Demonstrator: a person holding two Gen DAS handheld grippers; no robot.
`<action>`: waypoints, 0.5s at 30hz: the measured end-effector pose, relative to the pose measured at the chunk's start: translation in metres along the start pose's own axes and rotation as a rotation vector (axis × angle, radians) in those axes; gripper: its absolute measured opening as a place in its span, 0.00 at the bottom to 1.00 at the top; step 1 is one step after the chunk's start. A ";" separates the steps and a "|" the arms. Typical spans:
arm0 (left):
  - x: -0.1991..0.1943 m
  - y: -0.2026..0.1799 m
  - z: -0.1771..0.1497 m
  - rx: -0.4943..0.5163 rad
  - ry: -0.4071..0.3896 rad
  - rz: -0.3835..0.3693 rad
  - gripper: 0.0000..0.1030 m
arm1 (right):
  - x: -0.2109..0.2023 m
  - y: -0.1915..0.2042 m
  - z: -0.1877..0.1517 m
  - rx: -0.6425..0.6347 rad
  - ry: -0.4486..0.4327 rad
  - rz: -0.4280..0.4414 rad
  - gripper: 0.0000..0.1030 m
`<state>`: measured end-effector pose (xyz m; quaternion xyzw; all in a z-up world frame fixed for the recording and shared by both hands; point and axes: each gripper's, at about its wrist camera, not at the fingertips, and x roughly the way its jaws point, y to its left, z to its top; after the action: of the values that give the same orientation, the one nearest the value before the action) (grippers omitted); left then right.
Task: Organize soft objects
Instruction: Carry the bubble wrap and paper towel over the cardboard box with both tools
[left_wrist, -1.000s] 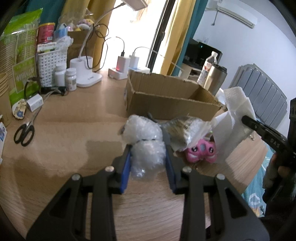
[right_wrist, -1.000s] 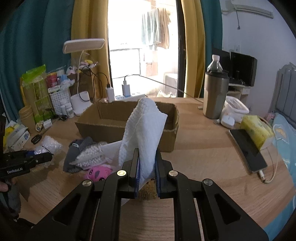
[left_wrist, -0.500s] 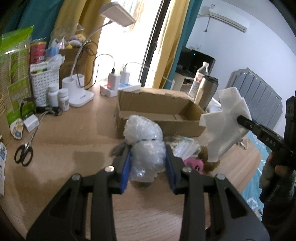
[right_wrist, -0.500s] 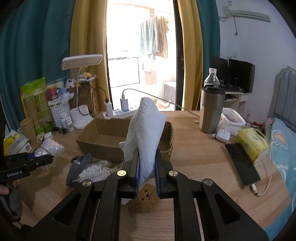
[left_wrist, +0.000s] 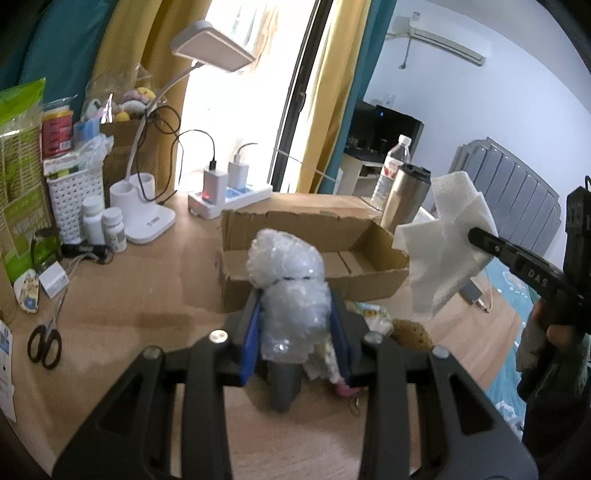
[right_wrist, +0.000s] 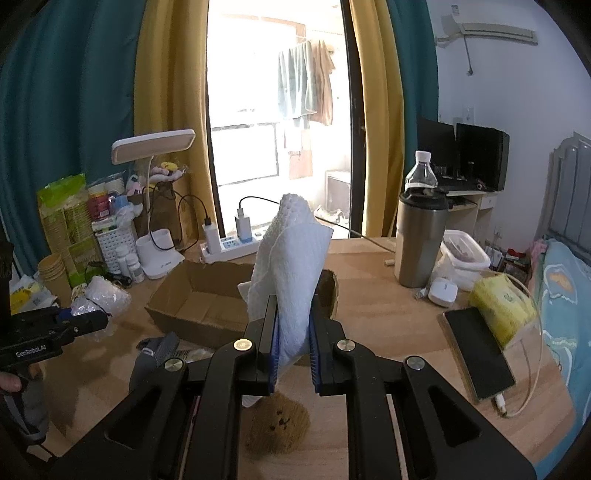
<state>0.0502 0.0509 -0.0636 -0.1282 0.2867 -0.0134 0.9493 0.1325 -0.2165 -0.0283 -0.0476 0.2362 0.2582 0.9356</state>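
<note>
The wad of bubble wrap (left_wrist: 291, 295) sits clamped between the blue pads of the left hand-held gripper (left_wrist: 295, 325), its upper half bulging above the fingertips. The folded white paper towel (right_wrist: 291, 273) stands upright in the right hand-held gripper (right_wrist: 293, 347), whose jaws are closed tight on its lower edge. Both items are held clear above the surface (right_wrist: 388, 321).

Directly ahead of both hand-held grippers lies the open cardboard box (left_wrist: 314, 236), its inside bare. Below the right hand-held gripper rests a brown sponge (right_wrist: 279, 421); to its lower left, a grey fabric item (right_wrist: 159, 354) and a bag of small white pieces, partly hidden.

Right of the right hand-held gripper: 1 steel tumbler (right_wrist: 421, 240), 1 phone (right_wrist: 476, 350), 1 yellow tissue pack (right_wrist: 502, 310). Left of the left hand-held gripper: 1 desk lamp (left_wrist: 147, 214), 2 white bottles (left_wrist: 103, 225), 1 pair of scissors (left_wrist: 44, 343).
</note>
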 end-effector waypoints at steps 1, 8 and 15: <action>0.001 0.000 0.002 0.001 -0.001 0.000 0.34 | 0.002 -0.001 0.003 0.000 -0.002 0.000 0.14; 0.011 0.001 0.018 0.013 -0.012 0.004 0.34 | 0.016 -0.007 0.013 0.005 -0.004 0.001 0.14; 0.027 0.002 0.035 0.035 -0.015 0.002 0.34 | 0.030 -0.011 0.021 0.009 -0.003 0.001 0.14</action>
<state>0.0920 0.0580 -0.0508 -0.1111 0.2792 -0.0163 0.9536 0.1697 -0.2075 -0.0239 -0.0430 0.2360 0.2579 0.9359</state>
